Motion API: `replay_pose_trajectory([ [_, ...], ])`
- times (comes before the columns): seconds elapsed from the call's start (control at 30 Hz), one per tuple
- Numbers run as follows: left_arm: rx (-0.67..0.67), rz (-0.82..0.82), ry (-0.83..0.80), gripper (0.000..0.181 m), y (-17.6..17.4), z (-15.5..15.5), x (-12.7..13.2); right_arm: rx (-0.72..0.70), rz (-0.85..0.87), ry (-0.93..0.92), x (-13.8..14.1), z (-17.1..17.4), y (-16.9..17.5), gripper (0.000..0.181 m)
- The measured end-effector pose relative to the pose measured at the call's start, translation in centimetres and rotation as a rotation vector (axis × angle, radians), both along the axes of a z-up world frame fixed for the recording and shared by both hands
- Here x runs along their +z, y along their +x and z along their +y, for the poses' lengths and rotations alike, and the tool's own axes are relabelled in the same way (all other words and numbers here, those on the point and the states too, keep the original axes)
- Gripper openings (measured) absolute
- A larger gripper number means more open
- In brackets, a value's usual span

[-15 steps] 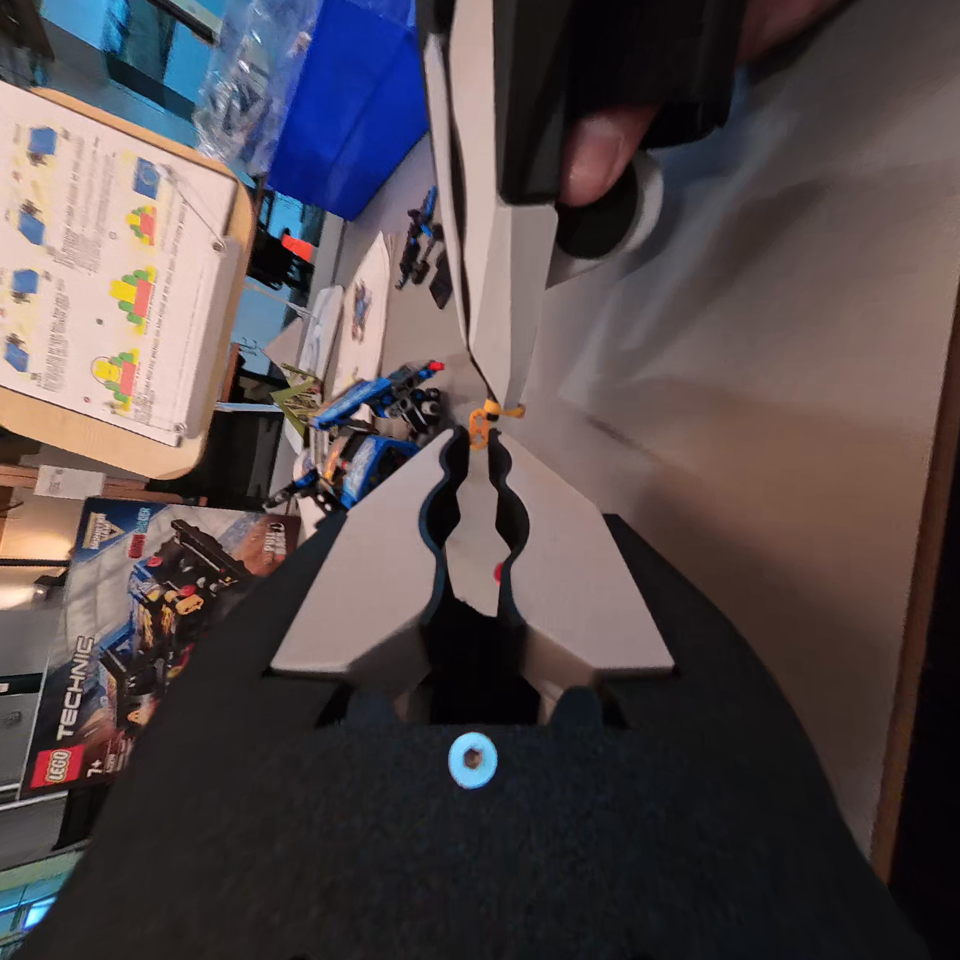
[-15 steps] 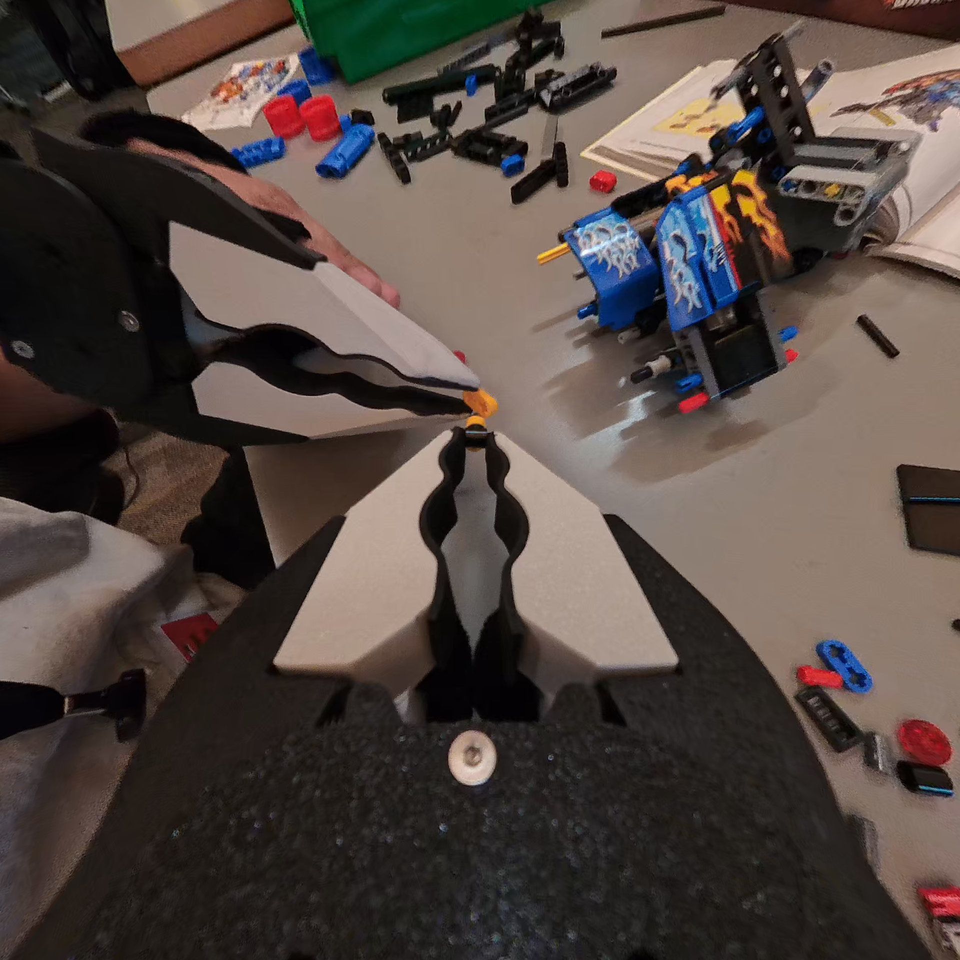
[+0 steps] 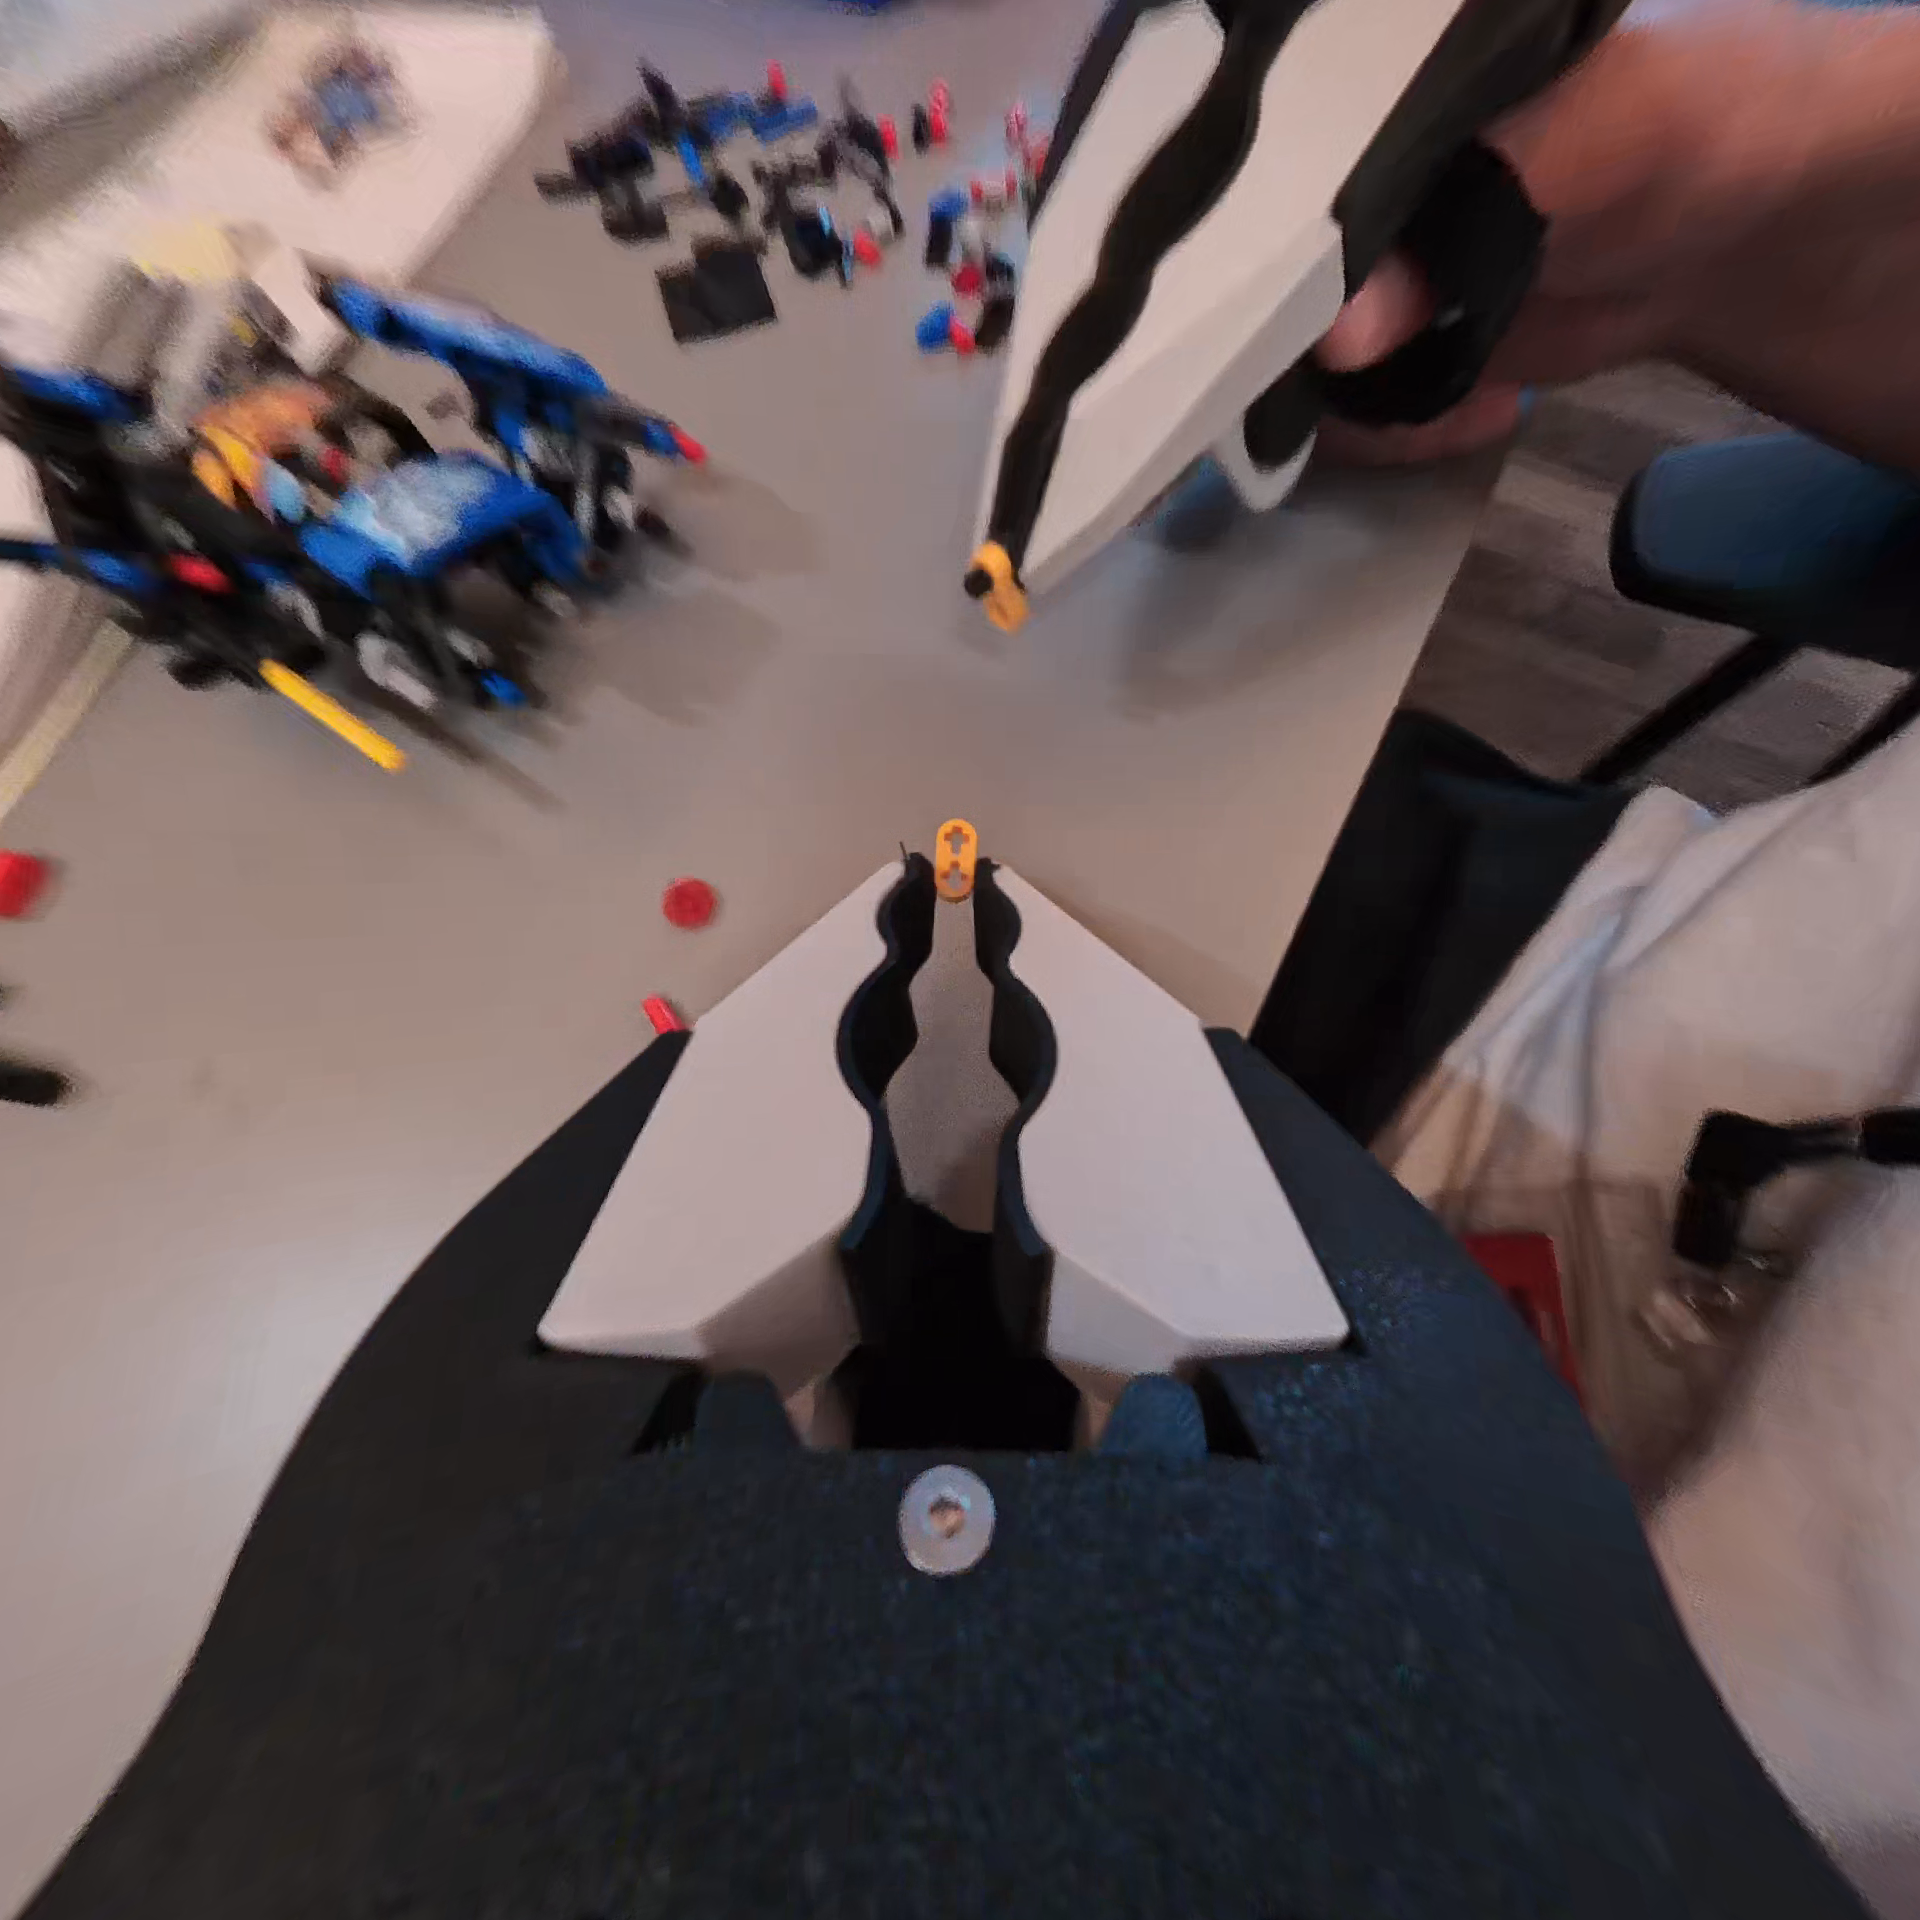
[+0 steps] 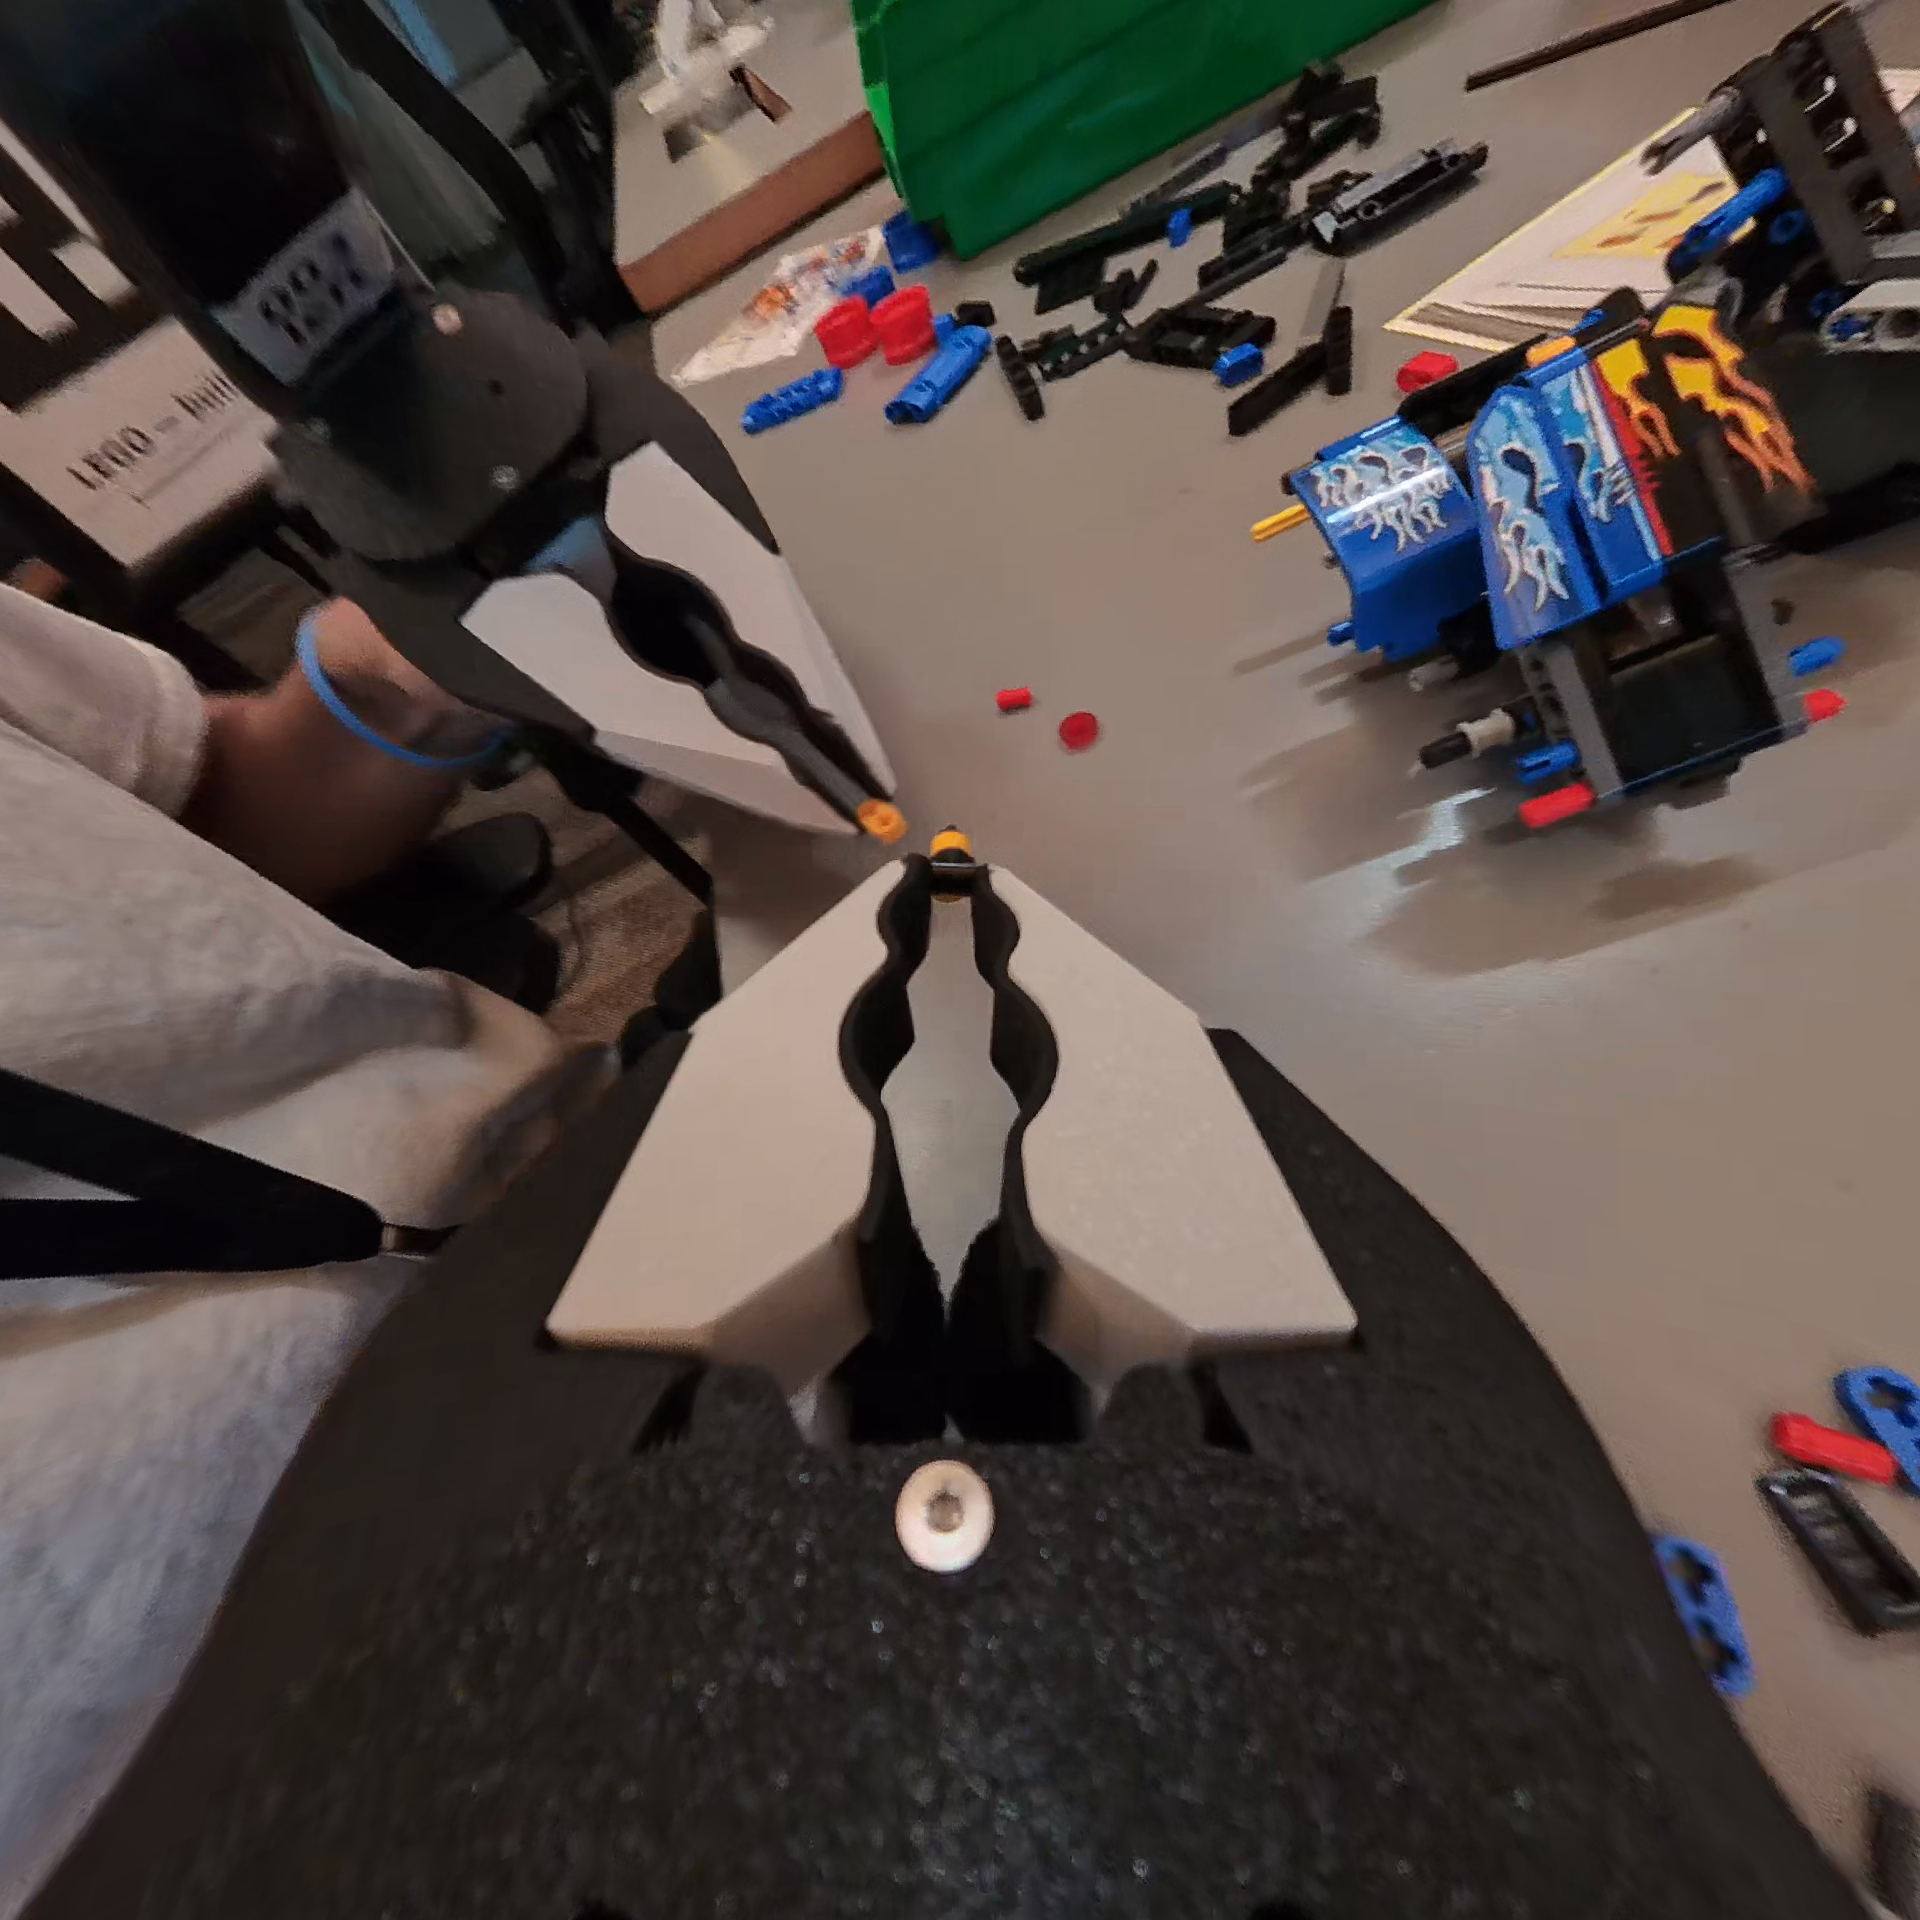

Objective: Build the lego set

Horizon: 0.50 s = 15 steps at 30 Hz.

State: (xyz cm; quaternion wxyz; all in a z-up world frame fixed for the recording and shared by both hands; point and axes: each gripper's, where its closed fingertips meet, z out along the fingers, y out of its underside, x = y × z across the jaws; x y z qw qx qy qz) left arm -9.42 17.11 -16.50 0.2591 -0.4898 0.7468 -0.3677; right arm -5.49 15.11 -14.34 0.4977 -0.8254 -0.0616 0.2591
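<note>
My left gripper (image 3: 948, 885) is shut on a small orange two-hole link (image 3: 956, 854) at its fingertips, above the grey table (image 3: 831, 748). My right gripper (image 4: 948, 883) is shut on a small orange piece with a black pin (image 4: 948, 846). The two held pieces sit a short gap apart, not touching. The right gripper also shows in the left wrist view (image 3: 1013, 582), and the left gripper in the right wrist view (image 4: 868, 805). The partly built blue and black vehicle (image 4: 1558, 540) stands on the table to the right; it is blurred in the left wrist view (image 3: 312, 520).
Loose black, blue and red parts (image 4: 1164, 312) lie at the back by a green bin (image 4: 1091, 104) and an open booklet (image 4: 1538, 260). A red round piece (image 4: 1078, 729) lies near the grippers. More parts (image 4: 1849, 1455) lie at the right. The table edge and a chair (image 3: 1766, 540) are close.
The two grippers, tip to tip before, have drawn apart, each keeping an orange piece. The left gripper has swung round and now looks down on the table.
</note>
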Motion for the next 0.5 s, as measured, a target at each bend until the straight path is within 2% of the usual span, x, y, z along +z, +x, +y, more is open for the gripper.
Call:
replay_pose_trajectory([
  [0.07, 0.001, -0.169, -0.026, 0.006, 1.0, -0.4, 2.4, 0.018, 0.118, 0.031, 1.0, 0.0, -0.4, 0.007],
  [0.13, 0.0, -0.299, -0.164, 0.006, 1.6, -1.1, 4.8, 0.049, 0.226, 0.093, 2.6, -0.1, -0.8, 0.007],
  [0.23, -0.011, -0.366, -0.404, 0.006, 2.1, -1.6, 7.0, 0.097, 0.344, 0.24, 5.2, -0.5, -1.4, 0.007],
  [0.3, -0.049, -0.387, -0.543, 0.005, 2.1, -2.1, 8.1, 0.087, 0.362, 0.298, 6.1, -0.5, -1.1, 0.007],
  [0.4, -0.097, -0.387, -0.667, 0.005, 2.2, -2.9, 8.6, 0.088, 0.346, 0.301, 6.0, -0.4, -1.2, 0.007],
  [0.5, -0.109, -0.39, -0.711, 0.005, 2.3, -3.1, 8.9, 0.092, 0.337, 0.304, 6.0, -0.6, -1.3, 0.007],
])
